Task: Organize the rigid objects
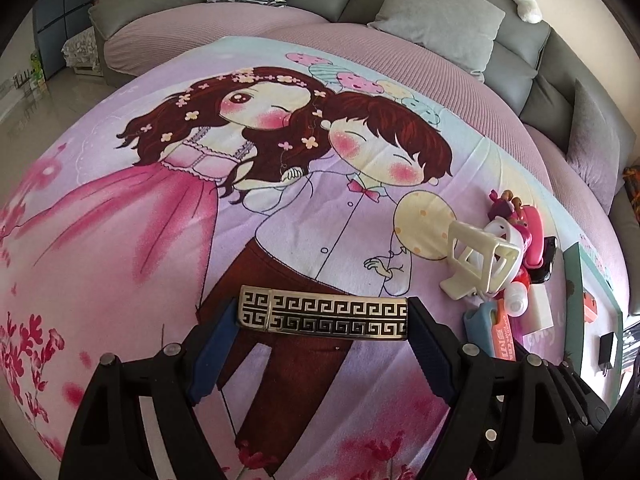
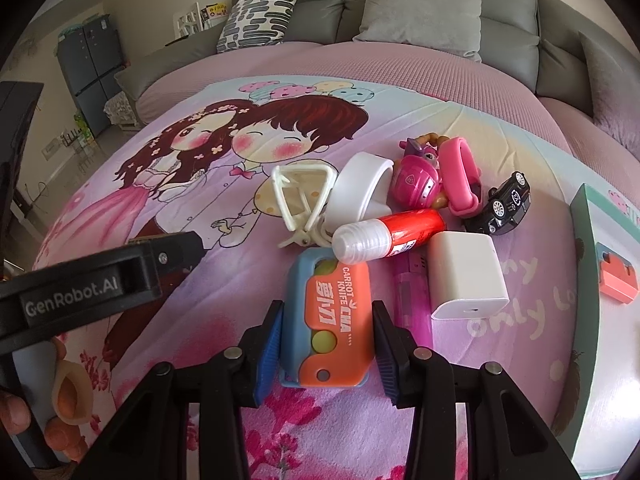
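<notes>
My left gripper (image 1: 323,316) is shut on a flat gold and black patterned bar (image 1: 323,317), held crosswise between its blue pads above the cartoon blanket (image 1: 160,240). My right gripper (image 2: 327,332) has its jaws around an orange and blue carrot knife toy (image 2: 326,324) lying on the blanket; the pads touch or nearly touch its sides. Behind it lies a pile: a cream hair claw (image 2: 298,204), white ring (image 2: 360,188), red glue bottle (image 2: 392,232), white charger (image 2: 466,276), pink toy figure (image 2: 416,178), pink wristband (image 2: 464,178), black toy car (image 2: 506,204). The pile also shows in the left wrist view (image 1: 500,264).
A teal box lid (image 2: 584,280) lies at the right edge of the blanket. The left gripper's body (image 2: 80,288) reaches in from the left in the right wrist view. A grey sofa with cushions (image 2: 420,8) runs behind the purple cover.
</notes>
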Demonstrator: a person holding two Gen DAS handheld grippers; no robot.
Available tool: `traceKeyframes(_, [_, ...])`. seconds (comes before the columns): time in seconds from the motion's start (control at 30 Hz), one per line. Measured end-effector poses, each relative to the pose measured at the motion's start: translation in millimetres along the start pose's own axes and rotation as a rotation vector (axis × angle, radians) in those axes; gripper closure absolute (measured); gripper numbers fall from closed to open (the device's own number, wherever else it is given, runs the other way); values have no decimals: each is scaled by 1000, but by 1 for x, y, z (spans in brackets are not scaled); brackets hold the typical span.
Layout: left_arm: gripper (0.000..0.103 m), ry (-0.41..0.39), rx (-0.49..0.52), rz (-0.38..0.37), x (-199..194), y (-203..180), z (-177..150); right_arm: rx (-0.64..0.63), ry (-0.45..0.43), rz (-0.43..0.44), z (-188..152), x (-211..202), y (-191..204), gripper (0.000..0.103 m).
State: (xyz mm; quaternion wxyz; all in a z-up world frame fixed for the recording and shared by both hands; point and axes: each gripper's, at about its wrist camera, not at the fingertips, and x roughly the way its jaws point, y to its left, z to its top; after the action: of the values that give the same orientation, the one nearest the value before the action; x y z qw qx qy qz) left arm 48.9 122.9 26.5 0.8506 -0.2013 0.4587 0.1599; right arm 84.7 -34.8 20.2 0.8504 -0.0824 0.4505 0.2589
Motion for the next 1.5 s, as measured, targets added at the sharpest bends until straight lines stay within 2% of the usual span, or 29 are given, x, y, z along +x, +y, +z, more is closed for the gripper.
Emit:
traceKeyframes(0.4, [20, -127, 36, -28, -43, -15, 10, 10, -103, 41, 10, -39, -3, 58])
traceKeyframes(0.63, [20, -160, 90, -50, -60, -38, 12, 83, -158, 12, 17, -60, -27, 58])
traceKeyframes(0.83, [20, -184, 161, -113, -71, -72, 12, 181, -179, -39, 17, -72, -66, 58])
traceKeyframes(1.13, [20, -167, 252, -223, -74, -136, 8, 363, -206, -181, 5, -98, -148, 58])
traceKeyframes(1.23, [20, -163, 280, -241, -75, -158, 6, 445, -204, -206, -4, -106, -179, 58])
traceKeyframes(1.5, [20, -137, 376, -261, -70, -222, -3, 637, -200, -348, -33, -131, -250, 58])
